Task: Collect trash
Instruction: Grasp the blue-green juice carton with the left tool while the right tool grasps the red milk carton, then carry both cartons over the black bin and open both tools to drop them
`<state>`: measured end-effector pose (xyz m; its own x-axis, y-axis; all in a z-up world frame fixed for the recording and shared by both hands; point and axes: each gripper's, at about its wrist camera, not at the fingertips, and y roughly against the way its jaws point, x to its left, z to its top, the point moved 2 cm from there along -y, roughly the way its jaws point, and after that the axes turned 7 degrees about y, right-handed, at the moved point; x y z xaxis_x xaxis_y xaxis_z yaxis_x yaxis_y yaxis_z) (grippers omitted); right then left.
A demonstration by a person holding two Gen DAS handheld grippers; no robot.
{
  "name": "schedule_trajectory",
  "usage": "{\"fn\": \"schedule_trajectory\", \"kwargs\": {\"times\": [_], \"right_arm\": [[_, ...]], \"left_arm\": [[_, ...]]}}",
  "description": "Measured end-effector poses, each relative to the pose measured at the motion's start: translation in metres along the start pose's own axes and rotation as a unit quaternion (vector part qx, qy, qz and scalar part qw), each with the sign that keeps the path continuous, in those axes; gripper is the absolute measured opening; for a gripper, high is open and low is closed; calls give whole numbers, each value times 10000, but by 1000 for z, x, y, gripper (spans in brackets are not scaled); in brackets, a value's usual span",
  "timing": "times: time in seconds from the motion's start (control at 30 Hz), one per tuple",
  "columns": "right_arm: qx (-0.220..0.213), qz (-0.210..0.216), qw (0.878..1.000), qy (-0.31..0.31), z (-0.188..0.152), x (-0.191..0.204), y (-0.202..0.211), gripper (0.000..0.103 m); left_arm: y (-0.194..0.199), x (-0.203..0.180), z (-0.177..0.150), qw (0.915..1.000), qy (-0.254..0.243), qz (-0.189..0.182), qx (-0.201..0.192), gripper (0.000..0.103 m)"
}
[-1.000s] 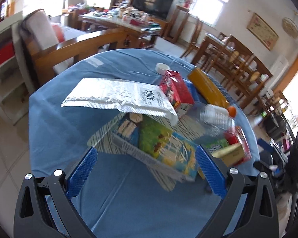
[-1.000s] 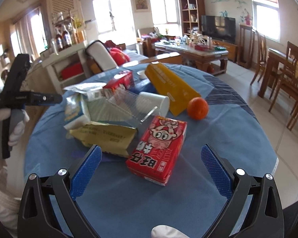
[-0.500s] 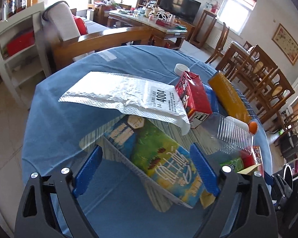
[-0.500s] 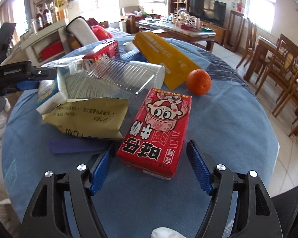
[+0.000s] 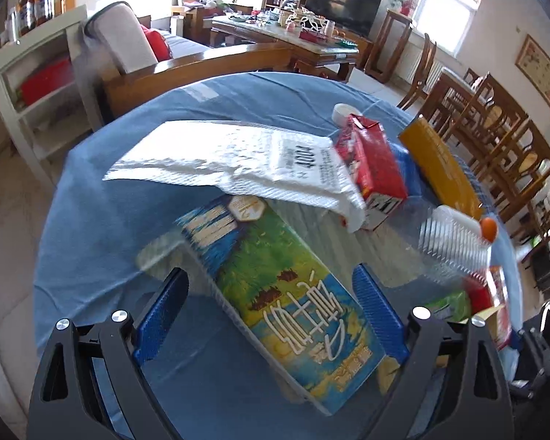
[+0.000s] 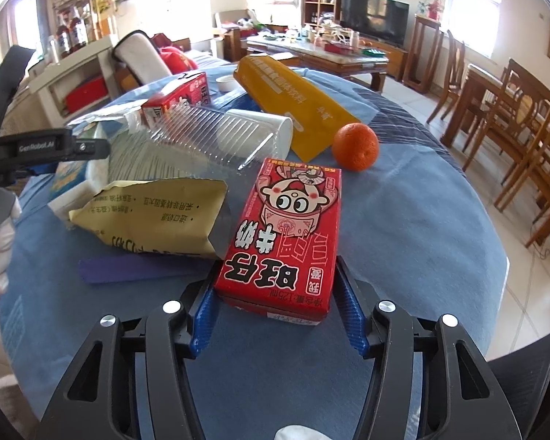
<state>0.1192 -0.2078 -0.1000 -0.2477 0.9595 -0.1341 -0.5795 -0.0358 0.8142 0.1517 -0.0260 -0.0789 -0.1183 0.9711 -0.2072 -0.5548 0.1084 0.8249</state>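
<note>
Trash lies piled on a round table with a blue cloth (image 5: 102, 198). My left gripper (image 5: 271, 308) is open, its blue pads on either side of a blue-green carton (image 5: 286, 293) without touching it. My right gripper (image 6: 277, 310) has closed onto the near end of a red milk carton (image 6: 289, 234); both pads touch its sides. A white foil mailer (image 5: 238, 157), a second red carton (image 5: 374, 161), a yellow bag (image 6: 154, 216), a clear plastic cup (image 6: 187, 139) and a white paper cup (image 6: 264, 132) lie in the heap.
An orange (image 6: 355, 141) and a long yellow box (image 6: 289, 99) lie behind the red carton. A purple strip (image 6: 135, 269) lies under the yellow bag. A sofa (image 5: 135, 47), a shelf (image 5: 29, 84) and wooden chairs (image 6: 524, 124) surround the table.
Both grippers moved forward and down. The right jaws narrowed from wide open until they gripped the red milk carton. The left jaws came astride the blue-green carton and narrowed slightly.
</note>
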Motion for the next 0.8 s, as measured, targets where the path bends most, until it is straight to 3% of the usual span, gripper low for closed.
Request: {"fn": "schedule_trajectory", "kwargs": {"times": [0.07,0.13,0.23,0.37,0.5,0.8], "right_arm": [[-34,-5,10000,-32,-2,-4,3,55],[-50,-3,10000,-66,-3,-7,5,54],[-56,-22,9999,-83,-6,-9,6,54],[-68,-89,9999,-98,-9,-8,7,53],[-122,27,9996,-272,-12,-11,10,53],[-511,248,9962,-657,-15,-14,41,51]], "left_arm": [[1,12,0,9997,-38,256,-39,79],[-4,21,-3,9987,-158,485,48,60],[-3,20,-11,9962,-615,610,-78,58],[-1,26,-9,9967,-649,449,-163,49],[7,26,-11,9973,-659,-37,-307,48],[58,-2,-23,9845,-981,-992,-1061,48]]}}
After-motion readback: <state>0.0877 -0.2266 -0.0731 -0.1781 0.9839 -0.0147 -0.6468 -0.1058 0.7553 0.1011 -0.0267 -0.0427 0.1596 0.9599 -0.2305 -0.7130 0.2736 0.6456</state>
